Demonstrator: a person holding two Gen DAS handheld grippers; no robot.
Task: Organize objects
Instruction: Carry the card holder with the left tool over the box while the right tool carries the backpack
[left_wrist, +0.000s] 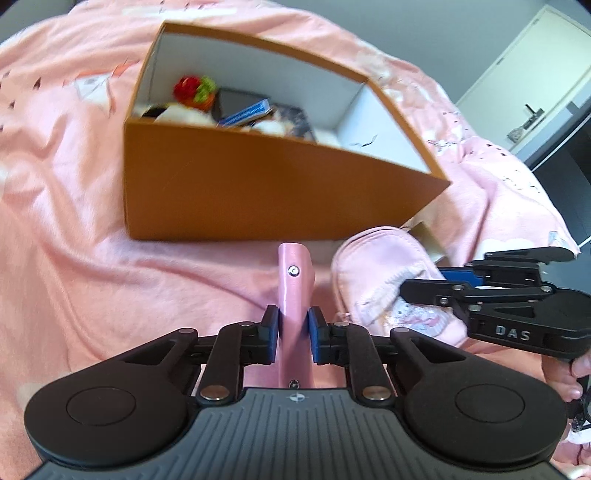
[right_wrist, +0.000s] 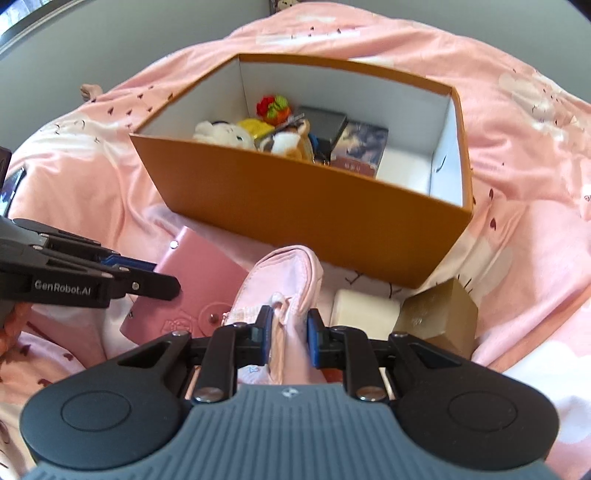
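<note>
One open orange cardboard box (right_wrist: 295, 206) sits on the pink bed cover (left_wrist: 66, 221). The left claw (left_wrist: 292, 334) pinches one pink leather wallet (left_wrist: 294, 295); the right claw (right_wrist: 289, 338) pinches one pale pink fabric pouch (right_wrist: 284, 280). Two blocks, cream (right_wrist: 364, 310) and olive (right_wrist: 439, 314), lie just right.

The big cardboard box (right_wrist: 295, 206) is orange outside and white inside. The soft blanket (left_wrist: 74, 206) is pink with tiny dark marks. The flat leather wallet (right_wrist: 192, 291) is plain pink. The soft cloth pouch (right_wrist: 288, 280) is pale pink with a cartoon print.
</note>
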